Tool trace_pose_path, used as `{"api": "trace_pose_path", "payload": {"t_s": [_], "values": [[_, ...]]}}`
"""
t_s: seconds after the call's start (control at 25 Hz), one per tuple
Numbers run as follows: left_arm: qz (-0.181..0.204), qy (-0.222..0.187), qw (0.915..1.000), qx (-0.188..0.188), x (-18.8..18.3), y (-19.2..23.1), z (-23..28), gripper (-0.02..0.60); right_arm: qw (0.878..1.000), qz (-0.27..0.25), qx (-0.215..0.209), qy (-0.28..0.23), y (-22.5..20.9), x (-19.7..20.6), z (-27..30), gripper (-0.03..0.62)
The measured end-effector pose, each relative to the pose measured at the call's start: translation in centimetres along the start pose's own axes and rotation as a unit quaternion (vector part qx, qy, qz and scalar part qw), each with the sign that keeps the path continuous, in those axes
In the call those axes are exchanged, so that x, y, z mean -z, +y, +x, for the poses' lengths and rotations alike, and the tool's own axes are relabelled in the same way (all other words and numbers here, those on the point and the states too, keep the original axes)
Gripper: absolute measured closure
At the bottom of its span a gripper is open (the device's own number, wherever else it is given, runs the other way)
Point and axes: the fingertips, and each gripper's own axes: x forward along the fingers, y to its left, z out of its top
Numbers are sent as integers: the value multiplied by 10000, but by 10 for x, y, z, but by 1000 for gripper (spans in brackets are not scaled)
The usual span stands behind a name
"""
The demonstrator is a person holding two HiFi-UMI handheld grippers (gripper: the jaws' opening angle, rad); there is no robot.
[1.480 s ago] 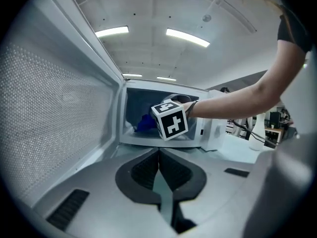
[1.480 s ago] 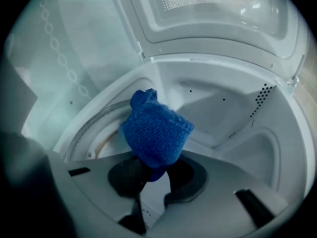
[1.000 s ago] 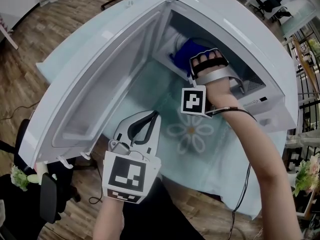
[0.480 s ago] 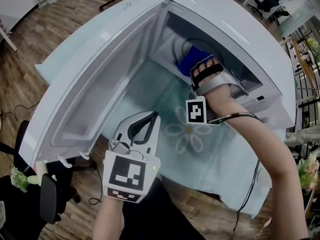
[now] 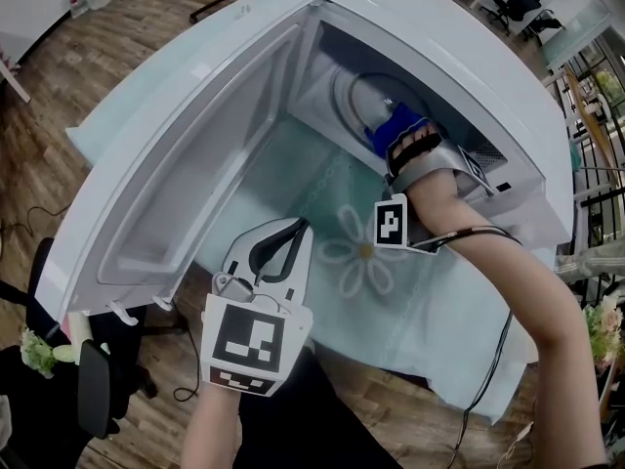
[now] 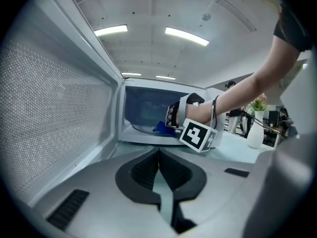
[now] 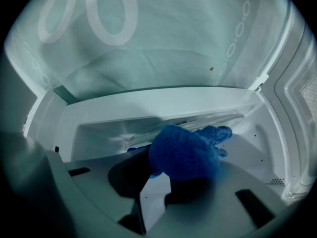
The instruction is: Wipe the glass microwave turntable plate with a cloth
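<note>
Since the earlier frames the right hand-held gripper point(image 7: 166, 180) has carried the cloth point(image 7: 183, 152) from the left of the microwave point(image 5: 469, 57) cavity towards its right side; the left hand-held gripper point(image 6: 159, 157) has kept its place outside, in front of the open door point(image 5: 205, 154).

Right jaws are clamped on the bunched blue cloth; left jaws are closed together on nothing. The plate point(image 7: 208, 119) lies on the cavity floor; the cloth appears to press on its near part, though clear glass against white enamel is hard to trace.

Hazards, as judged: the plate probably sits loose on its support, so a hard sideways stroke could tilt or shift it; a thin fold of cloth could slip from the jaws under drag; the wrist, deep in the cavity, could knock the frame.

Setting: the microwave stands on a table point(image 5: 459, 360) under a pale green tablecloth printed with a white flower; wooden floor point(image 5: 98, 57) around it; the left gripper view shows strip ceiling lights point(image 6: 185, 35) and a white vase point(image 6: 255, 135) with a plant.
</note>
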Motion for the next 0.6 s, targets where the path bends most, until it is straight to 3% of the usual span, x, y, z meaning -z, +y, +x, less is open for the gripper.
{"api": "trace_pose_path", "payload": {"t_s": [0.2, 0.4, 0.6], "values": [[-1, 6, 10000, 15, -1, -3, 1, 577, 9973, -376, -622, 144, 29, 6, 0, 542], [-8, 9, 10000, 26, 0, -5, 3, 577, 9908, -889, -979, 284, 41, 9, -4, 542], [-26, 3, 10000, 24, 0, -6, 3, 577, 9912, -869, -961, 267, 40, 10, -6, 542]]}}
